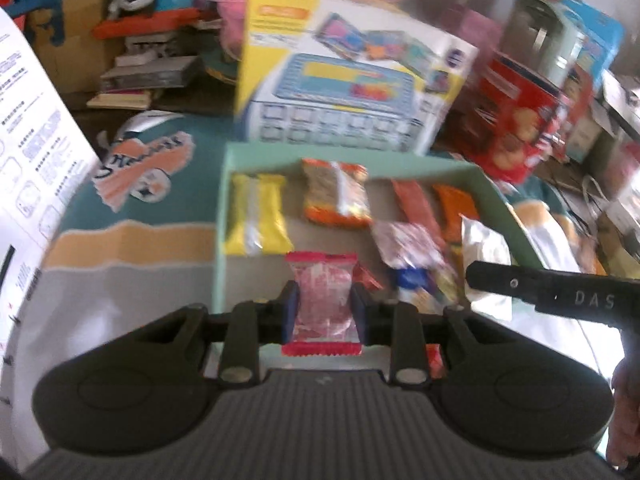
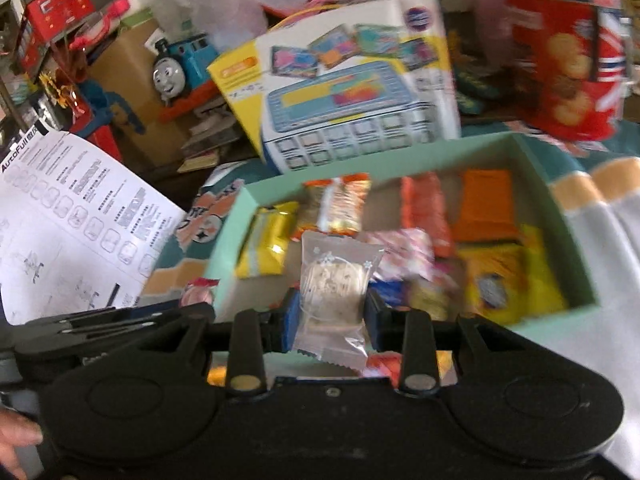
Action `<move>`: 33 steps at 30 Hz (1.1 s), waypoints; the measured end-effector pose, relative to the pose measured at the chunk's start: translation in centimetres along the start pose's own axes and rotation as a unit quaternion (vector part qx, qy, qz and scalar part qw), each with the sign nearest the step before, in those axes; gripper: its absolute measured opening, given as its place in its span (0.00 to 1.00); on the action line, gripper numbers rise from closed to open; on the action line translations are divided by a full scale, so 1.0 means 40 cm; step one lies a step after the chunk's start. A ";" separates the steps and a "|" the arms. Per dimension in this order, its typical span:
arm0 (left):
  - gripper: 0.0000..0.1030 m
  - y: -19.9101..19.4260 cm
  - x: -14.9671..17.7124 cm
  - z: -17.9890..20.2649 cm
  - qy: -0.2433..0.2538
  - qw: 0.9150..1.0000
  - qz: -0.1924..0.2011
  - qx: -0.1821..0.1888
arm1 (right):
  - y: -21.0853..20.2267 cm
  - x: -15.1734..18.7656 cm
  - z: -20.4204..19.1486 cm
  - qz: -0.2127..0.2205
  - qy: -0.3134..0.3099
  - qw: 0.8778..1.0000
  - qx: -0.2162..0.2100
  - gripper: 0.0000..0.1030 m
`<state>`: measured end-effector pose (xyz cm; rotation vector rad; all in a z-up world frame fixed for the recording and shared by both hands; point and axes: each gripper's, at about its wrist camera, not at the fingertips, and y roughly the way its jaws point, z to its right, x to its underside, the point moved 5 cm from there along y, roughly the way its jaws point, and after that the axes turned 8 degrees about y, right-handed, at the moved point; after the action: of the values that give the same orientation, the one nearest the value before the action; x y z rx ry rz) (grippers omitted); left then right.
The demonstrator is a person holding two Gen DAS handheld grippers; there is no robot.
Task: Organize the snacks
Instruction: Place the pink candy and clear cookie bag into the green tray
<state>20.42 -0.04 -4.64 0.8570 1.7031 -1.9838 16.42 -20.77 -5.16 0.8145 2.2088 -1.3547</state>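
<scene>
Jaws of your left gripper (image 1: 324, 308) pinch a pink candy packet (image 1: 322, 300); your right gripper (image 2: 330, 316) clamps a clear cookie packet (image 2: 334, 284) above the green box (image 2: 560, 208).

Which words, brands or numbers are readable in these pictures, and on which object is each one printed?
"DAS": on the black body of the right claw, seen from the left wrist view.
"AutoFull": top corner of the white instruction sheet; its smaller print is too small to read.
Toy keyboard box: lettering blurred, unreadable.
Red biscuit tin: label blurred, unreadable.
Snack wrappers in the green box: no readable text.
</scene>
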 end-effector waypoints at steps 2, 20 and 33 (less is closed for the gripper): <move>0.27 0.031 -0.019 -0.027 -0.001 1.000 -0.005 -0.009 | 0.054 -0.024 -0.028 -0.012 -0.002 1.000 -0.004 0.32; 0.95 0.143 -0.037 -0.073 0.004 0.997 -0.009 -0.071 | 0.239 -0.095 -0.085 -0.024 -0.009 1.000 -0.017 0.93; 1.00 0.073 -0.001 -0.038 -0.009 0.998 -0.017 -0.061 | 0.126 -0.054 -0.051 -0.012 -0.003 1.000 0.001 1.00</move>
<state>22.61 0.91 -6.89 0.7716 1.8180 -1.8807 21.30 -17.71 -6.22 0.7848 2.2195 -1.3687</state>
